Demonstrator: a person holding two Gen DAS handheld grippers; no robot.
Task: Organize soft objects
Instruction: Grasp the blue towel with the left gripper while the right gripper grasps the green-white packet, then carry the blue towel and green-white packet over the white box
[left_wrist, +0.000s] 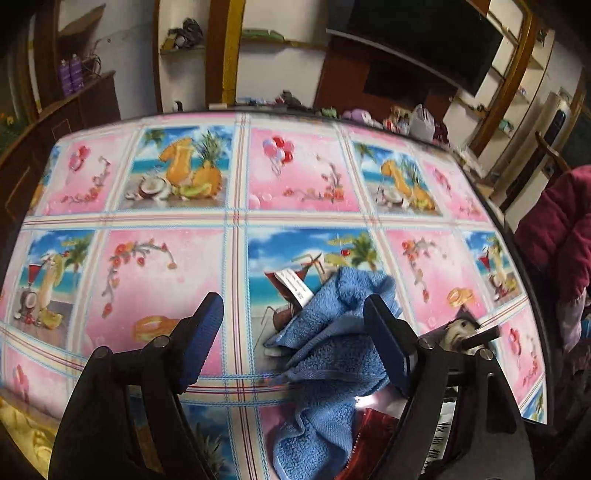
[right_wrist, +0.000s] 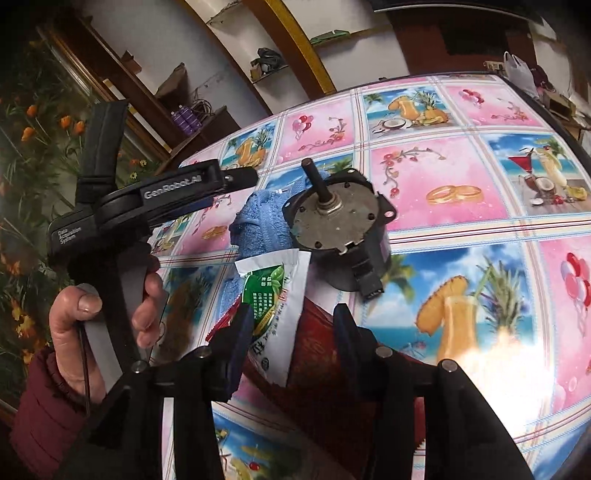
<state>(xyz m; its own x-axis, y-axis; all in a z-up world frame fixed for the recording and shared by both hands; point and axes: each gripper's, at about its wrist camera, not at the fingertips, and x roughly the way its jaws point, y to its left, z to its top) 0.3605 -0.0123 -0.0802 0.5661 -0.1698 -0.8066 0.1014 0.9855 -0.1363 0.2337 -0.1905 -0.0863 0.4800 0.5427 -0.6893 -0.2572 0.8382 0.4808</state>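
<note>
A crumpled blue towel (left_wrist: 332, 354) with a white label lies on the patterned tablecloth (left_wrist: 166, 266). My left gripper (left_wrist: 295, 343) stands wide open over it; the towel rests by the right finger and the left finger is apart from it. In the right wrist view the towel (right_wrist: 258, 221) sits behind a green-and-white sachet (right_wrist: 277, 306) and a red packet (right_wrist: 314, 354). My right gripper (right_wrist: 293, 328) hangs partly open above these two, pads not pressing on either. A grey motor (right_wrist: 340, 221) with a black shaft rests on the pile.
A person's hand (right_wrist: 92, 314) in a maroon sleeve holds the left gripper's handle. Along the far table edge sit plush toys (left_wrist: 362, 116) and a white plastic bag (left_wrist: 421, 122). A maroon jacket (left_wrist: 554, 229) is at the right edge. Shelves line the wall behind.
</note>
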